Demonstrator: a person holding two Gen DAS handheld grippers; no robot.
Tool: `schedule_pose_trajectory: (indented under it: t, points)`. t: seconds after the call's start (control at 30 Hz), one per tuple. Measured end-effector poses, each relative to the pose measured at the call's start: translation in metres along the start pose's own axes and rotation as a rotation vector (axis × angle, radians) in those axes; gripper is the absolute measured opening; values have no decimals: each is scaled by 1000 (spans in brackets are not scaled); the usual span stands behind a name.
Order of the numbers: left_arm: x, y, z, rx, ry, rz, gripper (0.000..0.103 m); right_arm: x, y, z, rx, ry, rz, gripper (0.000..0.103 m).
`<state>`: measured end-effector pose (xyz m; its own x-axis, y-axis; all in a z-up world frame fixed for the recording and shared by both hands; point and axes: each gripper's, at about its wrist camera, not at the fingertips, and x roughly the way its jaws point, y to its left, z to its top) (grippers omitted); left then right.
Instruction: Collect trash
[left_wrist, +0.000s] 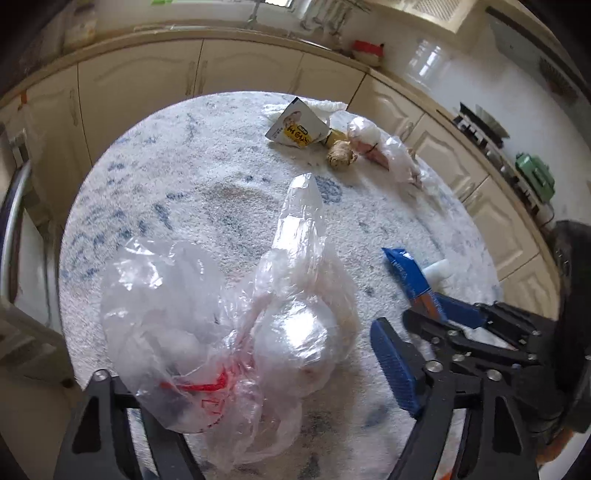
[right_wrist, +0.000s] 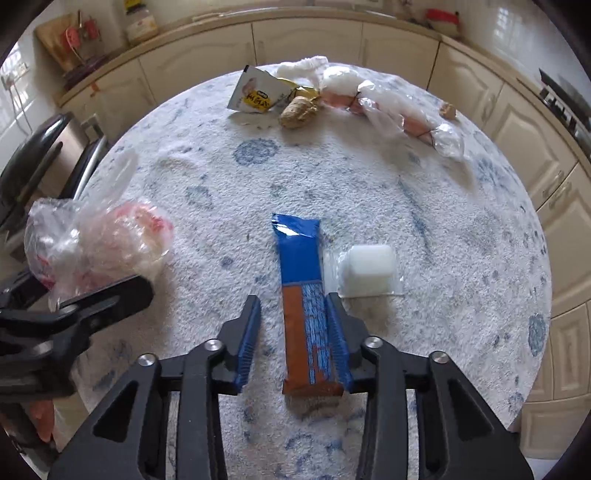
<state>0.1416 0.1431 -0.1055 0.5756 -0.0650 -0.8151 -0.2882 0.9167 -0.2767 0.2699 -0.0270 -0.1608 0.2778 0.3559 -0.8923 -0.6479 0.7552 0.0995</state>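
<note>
A blue and orange snack wrapper (right_wrist: 301, 295) lies flat on the round table (right_wrist: 461, 229). My right gripper (right_wrist: 292, 299) straddles its near half. The right pad touches the wrapper's edge, the left pad stands clear of it, so the gripper is open. A crumpled clear plastic bag (left_wrist: 236, 332) with red print sits between the jaws of my left gripper (left_wrist: 266, 332). The bag hides its left finger, and the blue right pad (left_wrist: 395, 365) stands apart from the bag. In the left wrist view the right gripper (left_wrist: 432, 314) reaches in over the wrapper (left_wrist: 406, 273).
A white block in clear film (right_wrist: 369, 266) lies just right of the wrapper. At the far edge sit a white and yellow packet (right_wrist: 255, 92), a ginger piece (right_wrist: 297, 110) and plastic-wrapped pink items (right_wrist: 388, 107). A dark chair (right_wrist: 33, 162) stands left; cream cabinets ring the table.
</note>
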Motion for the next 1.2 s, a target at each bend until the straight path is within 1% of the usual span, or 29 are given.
schedule_pose_trajectory:
  t: [0.03, 0.07, 0.13, 0.23, 0.4, 0.43, 0.57, 0.7, 1.0, 1.2]
  points:
    - [0, -3, -2, 31, -11, 31, 58, -2, -2, -3, 12, -5, 4, 24]
    - [-1, -5, -5, 44, -19, 47, 55, -4, -6, -6, 32, -10, 16, 21]
    - [-2, -7, -8, 53, -30, 61, 48, -7, -12, -11, 67, -20, 41, 20]
    - [-7, -10, -12, 68, -28, 48, 43, -12, -16, -19, 92, -30, 31, 19]
    - [-10, -15, -11, 82, -9, 20, 39, -22, -17, -27, 123, -42, 27, 19]
    - [-10, -17, -10, 89, -6, 16, 36, -25, -18, -28, 128, -51, 22, 19]
    - [-7, -26, -8, 107, 10, -7, 36, -35, -24, -32, 150, -75, 21, 19]
    - [-6, -38, -7, 131, 16, -33, 35, -41, -29, -36, 165, -80, 12, 19]
    - [-12, -73, -8, 216, -20, -72, 34, -62, -55, -51, 239, -124, -17, 19]
    - [-12, -107, -11, 293, -25, -111, 34, -81, -80, -68, 308, -156, -51, 19]
